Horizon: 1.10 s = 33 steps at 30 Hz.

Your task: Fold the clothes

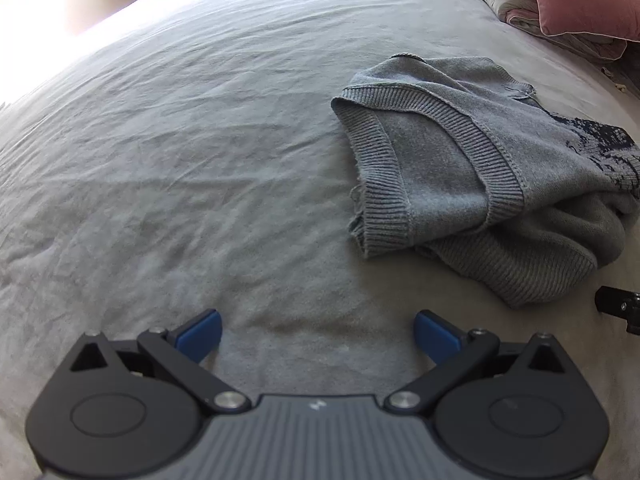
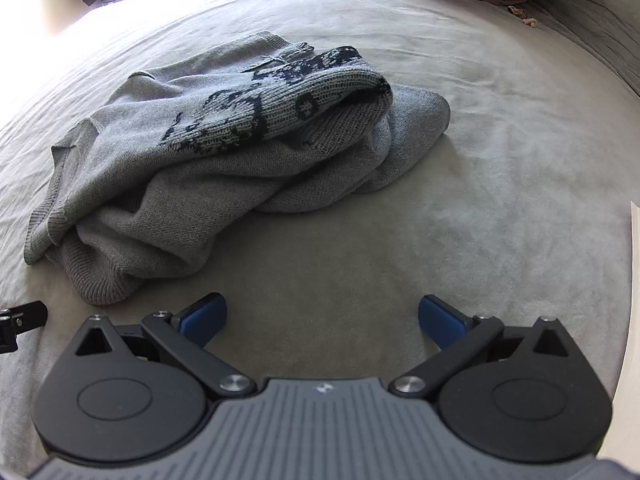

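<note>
While spread wide, both grippers — left gripper (image 1: 318, 330), right gripper (image 2: 322, 320) — hold nothing.

We see the bed sheet (image 1: 168, 152) lying bare and wrinkled across the left and near areas, so passage there is unobstructed. The crumpled grey sweater (image 2: 208, 148) is the only obstacle on the central surface; bare sheet surrounds it on all sides. At the far right corner, a stack of pink and white bedding (image 1: 560, 0) blocks access. Both grippers stand near the sweater, not touching it.
</note>
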### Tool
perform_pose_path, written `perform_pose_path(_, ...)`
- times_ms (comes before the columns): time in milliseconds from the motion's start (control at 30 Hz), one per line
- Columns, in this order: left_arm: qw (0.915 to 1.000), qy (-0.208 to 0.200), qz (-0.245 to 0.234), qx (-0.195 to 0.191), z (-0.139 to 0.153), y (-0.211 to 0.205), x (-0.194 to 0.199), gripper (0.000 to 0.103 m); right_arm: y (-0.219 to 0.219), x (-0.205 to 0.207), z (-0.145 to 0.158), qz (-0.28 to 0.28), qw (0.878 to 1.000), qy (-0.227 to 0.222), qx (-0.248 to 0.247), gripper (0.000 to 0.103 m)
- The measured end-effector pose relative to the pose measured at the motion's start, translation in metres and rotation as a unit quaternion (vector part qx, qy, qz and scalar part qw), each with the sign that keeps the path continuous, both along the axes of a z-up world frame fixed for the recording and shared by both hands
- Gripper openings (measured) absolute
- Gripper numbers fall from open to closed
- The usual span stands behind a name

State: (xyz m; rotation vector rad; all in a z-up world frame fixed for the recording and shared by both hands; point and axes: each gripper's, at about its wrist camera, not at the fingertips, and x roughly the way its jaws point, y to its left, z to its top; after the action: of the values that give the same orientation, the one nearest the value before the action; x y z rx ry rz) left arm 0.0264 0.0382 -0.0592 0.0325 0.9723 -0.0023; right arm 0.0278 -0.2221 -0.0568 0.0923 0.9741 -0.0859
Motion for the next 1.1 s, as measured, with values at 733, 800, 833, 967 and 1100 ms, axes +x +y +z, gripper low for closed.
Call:
perform_pose_path(733,0.9957,-0.044,-0.001,-0.081,0.029,0.012,0.014,0.093,0.017,-0.004,0.030,0.101,0.991,-0.059,0.057,0.100)
perform_pose_path(800,0.9957,-0.050,-0.002,-0.078,0.032,0.012,0.016,0.093,0.023,-0.002,0.032,0.112,0.989,-0.066,0.066,0.097)
perform_pose_path(833,0.9954,-0.049,0.000,-0.082,0.032,0.012,0.017,0.093,0.026,-0.002,0.033,0.117,0.988,-0.069,0.069,0.094)
perform_pose_path(967,0.9942,-0.040,0.006,-0.099,0.034,0.014,0.020,0.093,0.029,0.000,0.035,0.103,0.988,-0.087,0.072,0.080)
perform_pose_path(1100,0.9936,-0.034,0.001,-0.108,0.034,0.015,0.022,0.093,0.026,0.008,0.031,0.083,0.988,-0.090,0.093,0.068)
